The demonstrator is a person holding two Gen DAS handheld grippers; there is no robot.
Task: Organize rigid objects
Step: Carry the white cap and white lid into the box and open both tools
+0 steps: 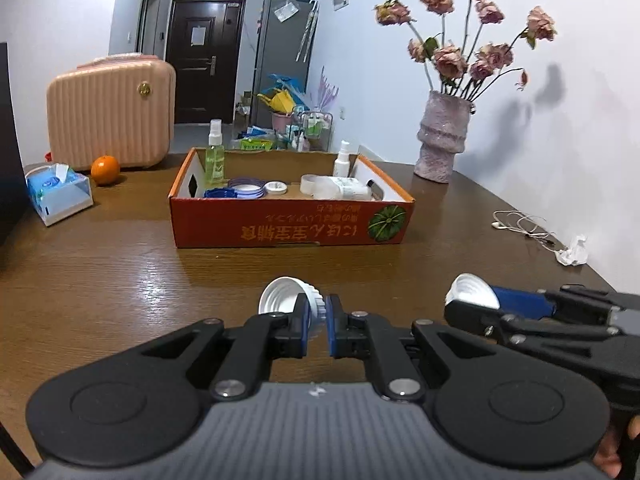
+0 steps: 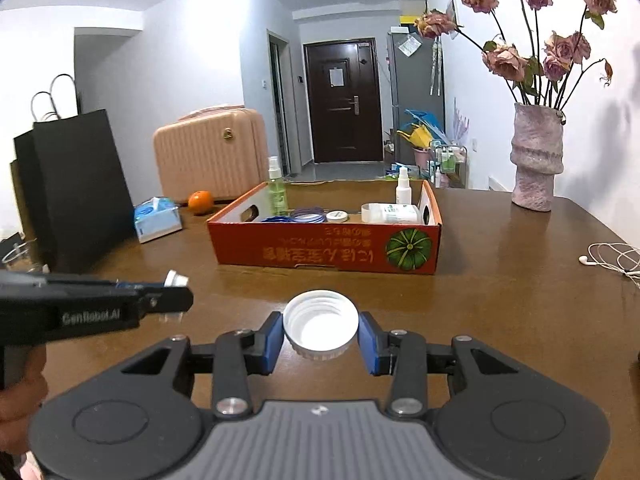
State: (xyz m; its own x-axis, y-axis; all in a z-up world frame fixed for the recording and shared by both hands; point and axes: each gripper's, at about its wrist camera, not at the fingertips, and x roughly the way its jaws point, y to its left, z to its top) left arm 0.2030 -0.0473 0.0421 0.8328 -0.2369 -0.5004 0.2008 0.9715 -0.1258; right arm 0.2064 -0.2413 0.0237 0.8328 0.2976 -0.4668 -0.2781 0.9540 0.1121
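Holding, left: your left gripper pinches the ribbed rim of a white screw cap between its blue pads, low centre of the left wrist view; the cap tilts, open side up and to the left.
Holding, right: your right gripper clamps a second white cap across its width, open side up, low centre of the right wrist view; the pads touch both sides.
Cross view: each gripper shows in the other's camera, the right gripper at lower right, the left gripper at middle left, both above the table.
Box: the orange cardboard box sits mid-frame beyond both caps, well apart from them, open at the top.
Inside the box: a green spray bottle stands at the back left, a small white spray bottle at the back right, and a purple ring lid, a small white jar and a white bottle lying down lie between.
Table: brown wood.
Around: an orange and a tissue box at middle left, a pink suitcase behind them, a vase of dried roses at upper right, white earphones at the right edge.
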